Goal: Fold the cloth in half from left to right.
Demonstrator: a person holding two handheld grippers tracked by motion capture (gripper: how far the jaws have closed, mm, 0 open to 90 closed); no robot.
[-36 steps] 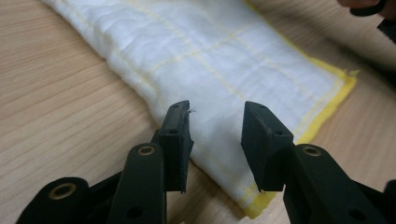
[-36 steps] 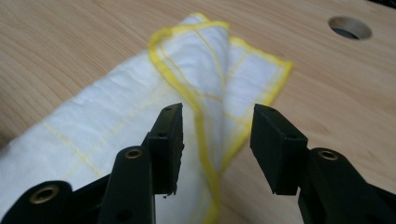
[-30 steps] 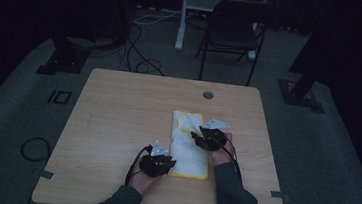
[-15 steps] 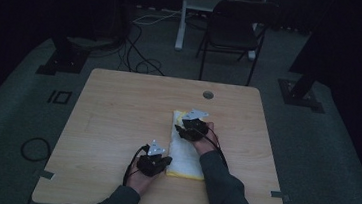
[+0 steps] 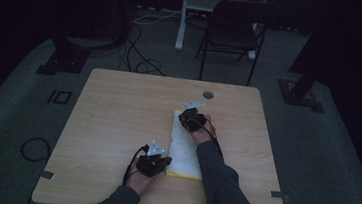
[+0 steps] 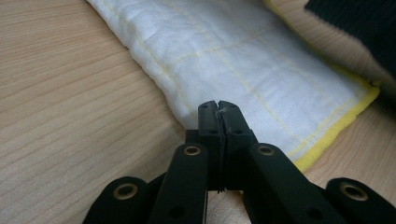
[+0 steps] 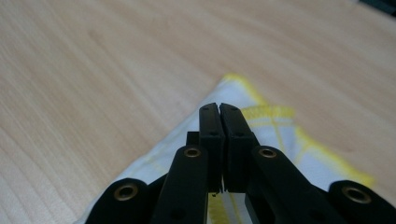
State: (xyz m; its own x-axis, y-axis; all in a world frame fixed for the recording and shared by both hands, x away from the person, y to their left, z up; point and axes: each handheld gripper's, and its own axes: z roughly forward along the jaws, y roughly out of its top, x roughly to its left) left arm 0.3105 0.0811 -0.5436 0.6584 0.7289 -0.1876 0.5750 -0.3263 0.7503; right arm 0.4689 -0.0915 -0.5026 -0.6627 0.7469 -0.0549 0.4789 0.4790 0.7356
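Both jaws pinch the folded cloth (image 5: 184,147) (yellow-edged) on the table (image 5: 117,121)

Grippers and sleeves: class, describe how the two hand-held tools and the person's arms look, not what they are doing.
Both the left gripper and the right gripper have matte black jaws with brass-ringed pivot holes. Each carries a grey three-cornered plate and a black cable. The sleeves are dark.

Dim room, grey floor (image 5: 344,163), black chair (image 5: 236,32).

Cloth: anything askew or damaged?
Nothing stands out. The cloth lies flat and folded on the table; the left gripper is shut at its near corner, the right gripper at its far corner.
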